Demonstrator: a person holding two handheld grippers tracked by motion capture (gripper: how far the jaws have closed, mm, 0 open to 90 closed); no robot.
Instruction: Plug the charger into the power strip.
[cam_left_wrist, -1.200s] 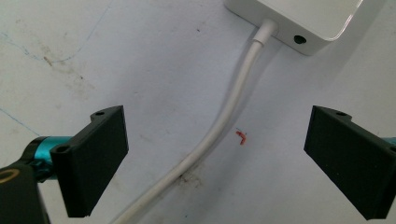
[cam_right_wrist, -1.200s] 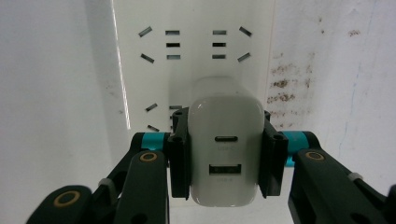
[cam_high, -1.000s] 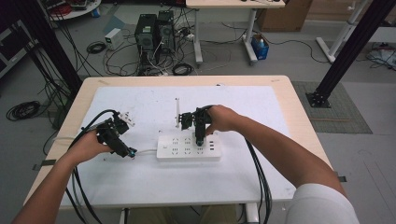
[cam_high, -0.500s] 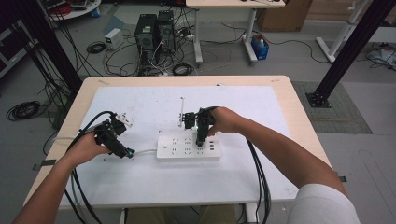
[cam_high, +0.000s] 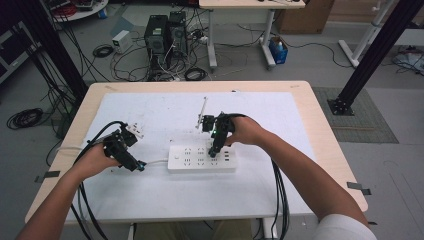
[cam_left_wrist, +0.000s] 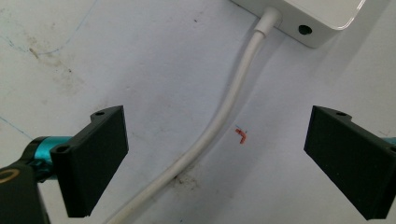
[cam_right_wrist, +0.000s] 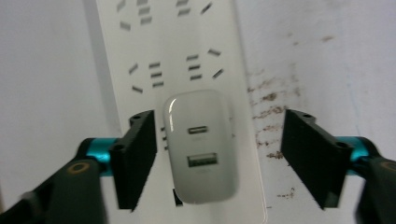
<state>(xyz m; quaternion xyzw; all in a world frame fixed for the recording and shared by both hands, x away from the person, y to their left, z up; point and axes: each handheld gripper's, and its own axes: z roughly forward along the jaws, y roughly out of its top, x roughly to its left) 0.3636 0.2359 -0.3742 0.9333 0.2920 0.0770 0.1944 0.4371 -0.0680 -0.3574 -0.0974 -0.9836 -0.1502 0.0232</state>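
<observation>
A white power strip (cam_high: 201, 158) lies on the white mat, its cord (cam_left_wrist: 224, 121) running left. A white charger (cam_right_wrist: 201, 144) with two ports stands plugged into the power strip (cam_right_wrist: 140, 51). My right gripper (cam_right_wrist: 219, 154) points down over it. Its jaws have just been opening, and the charger stands between them with a wide gap on the right side. In the high view the right gripper (cam_high: 216, 149) sits above the strip's right half. My left gripper (cam_high: 136, 164) is open beside the strip's left end, and in its own view this left gripper (cam_left_wrist: 215, 163) straddles the cord without touching it.
A small white plug-like object (cam_high: 135, 131) lies on the mat (cam_high: 300, 130) behind the left hand. A thin pale rod (cam_high: 202, 111) rises by the right gripper. Black cables trail from both grippers off the table's front edge. Computer towers (cam_high: 165, 35) stand on the floor beyond.
The right hand has shifted slightly over the strip, and the thin rod beside it has swung to the right. The left hand has stayed put.
</observation>
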